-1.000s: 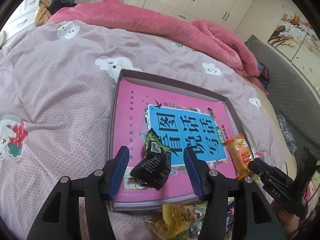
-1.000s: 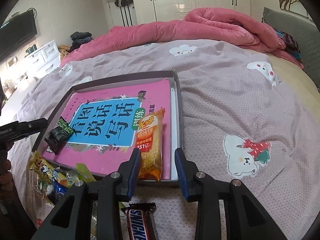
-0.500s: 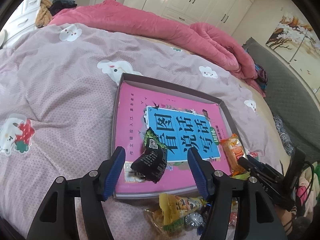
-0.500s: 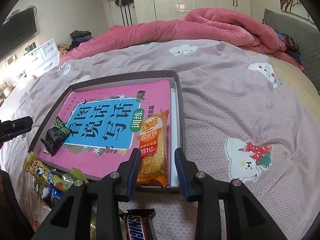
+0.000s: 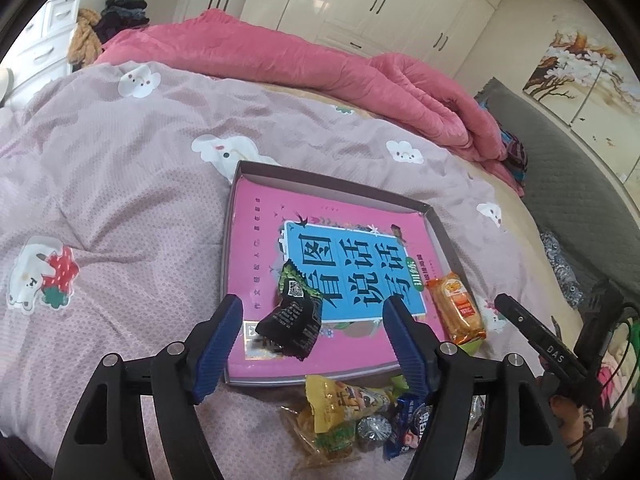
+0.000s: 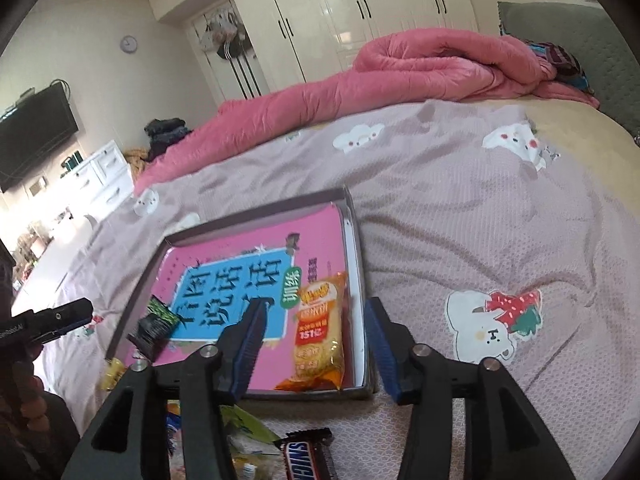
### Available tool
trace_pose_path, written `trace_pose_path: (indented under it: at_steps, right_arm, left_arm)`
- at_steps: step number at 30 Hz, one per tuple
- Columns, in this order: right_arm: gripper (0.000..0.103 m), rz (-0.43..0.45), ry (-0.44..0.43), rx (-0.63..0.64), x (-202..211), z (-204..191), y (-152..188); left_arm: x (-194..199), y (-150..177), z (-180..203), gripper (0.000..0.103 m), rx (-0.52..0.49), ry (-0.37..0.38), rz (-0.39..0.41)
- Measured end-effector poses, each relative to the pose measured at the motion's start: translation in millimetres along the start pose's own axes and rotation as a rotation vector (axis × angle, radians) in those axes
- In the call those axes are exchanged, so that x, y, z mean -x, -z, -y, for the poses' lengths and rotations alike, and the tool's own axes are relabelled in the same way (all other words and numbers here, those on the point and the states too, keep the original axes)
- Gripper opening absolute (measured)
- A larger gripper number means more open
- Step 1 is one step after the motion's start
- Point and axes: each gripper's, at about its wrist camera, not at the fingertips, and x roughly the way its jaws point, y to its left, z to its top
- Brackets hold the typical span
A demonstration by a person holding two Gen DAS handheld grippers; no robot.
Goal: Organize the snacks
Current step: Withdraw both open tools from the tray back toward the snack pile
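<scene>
Bedspread carries the tray. Your left tool is opening wide, empty, the dark packet lying free on the tray's near edge; lift clear. Right view: your right tool is opening off the orange packet at the tray's right wall; back away straight.

Home bedroom, bed with pink quilt, white wardrobes, wall television

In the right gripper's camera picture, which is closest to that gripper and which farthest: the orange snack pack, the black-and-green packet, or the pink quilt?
From the right gripper, whose jaws are opening:
1. Orange snack pack, lying between the fingers, on the tray's right side.
2. Black-and-green packet, on the tray's left side.
3. Pink quilt, bunched across the far end of the bed.
</scene>
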Motion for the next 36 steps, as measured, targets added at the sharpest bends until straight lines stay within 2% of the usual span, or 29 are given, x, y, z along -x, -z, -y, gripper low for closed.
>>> trace_pose_path:
  at_steps: [3, 6, 16, 36]
  right_arm:
    - [0.057, 0.019, -0.011, 0.015, 7, -4, -1]
    - [0.065, 0.038, -0.017, 0.035, 14, -10, -2]
    - [0.07, 0.078, -0.04, 0.089, 35, -27, 2]
    - [0.073, 0.032, -0.069, 0.115, 50, -53, 30]
  left_arm:
    - [5, 0, 0, 0.075, -0.002, -0.009, 0.009]
    - [8, 1, 0, 0.075, 0.0, -0.009, 0.006]
    - [15, 5, 5, 0.076, -0.023, -0.024, 0.007]
    - [31, 20, 12, 0.077, -0.062, -0.03, 0.0]
